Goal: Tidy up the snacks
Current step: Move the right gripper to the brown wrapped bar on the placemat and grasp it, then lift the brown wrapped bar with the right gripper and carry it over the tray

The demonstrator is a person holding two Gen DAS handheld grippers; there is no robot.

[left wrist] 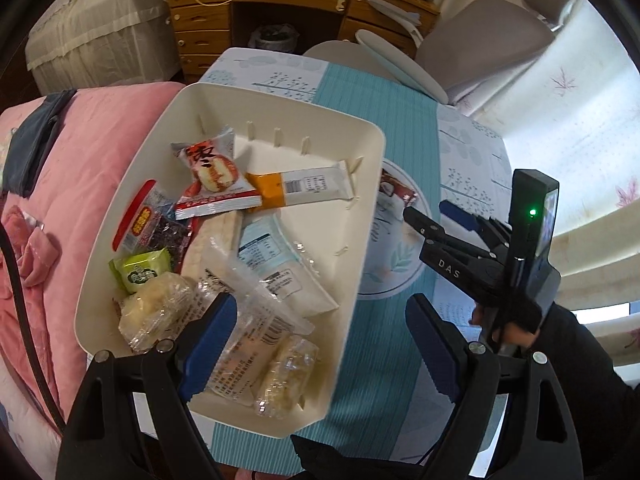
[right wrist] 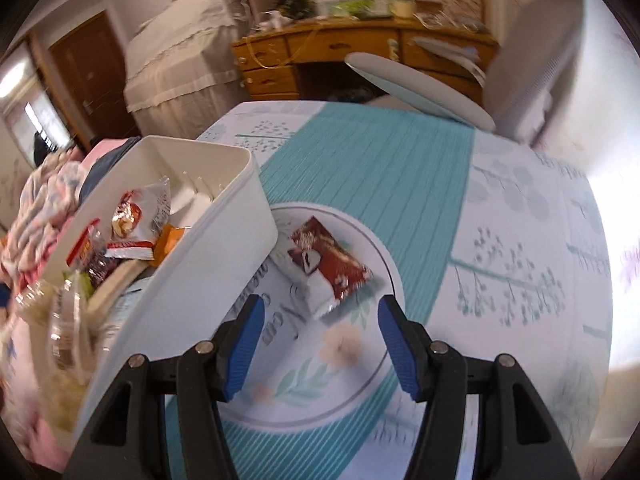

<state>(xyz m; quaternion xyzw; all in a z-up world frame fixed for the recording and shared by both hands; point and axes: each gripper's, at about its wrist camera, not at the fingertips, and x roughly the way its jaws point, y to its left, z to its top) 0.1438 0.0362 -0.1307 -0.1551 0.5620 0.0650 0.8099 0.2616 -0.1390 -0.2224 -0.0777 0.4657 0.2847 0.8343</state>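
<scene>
A cream plastic bin [left wrist: 256, 108] [right wrist: 224, 240] holds several wrapped snacks, among them a red and white packet [left wrist: 214, 178], an orange and white bar [left wrist: 298, 188] and clear-wrapped pastries [left wrist: 240, 328]. My left gripper [left wrist: 320, 344] is open and empty above the bin's near right side. A brown and white snack packet [right wrist: 326, 264] [left wrist: 394, 192] lies on the tablecloth just right of the bin. My right gripper [right wrist: 320, 340] [left wrist: 444, 210] is open and empty, just short of that packet.
The table wears a teal and white floral cloth [right wrist: 372, 160]. A pink quilt [left wrist: 80, 148] lies left of the bin. A wooden desk [left wrist: 280, 4] and a grey chair [left wrist: 488, 44] stand beyond the table's far edge.
</scene>
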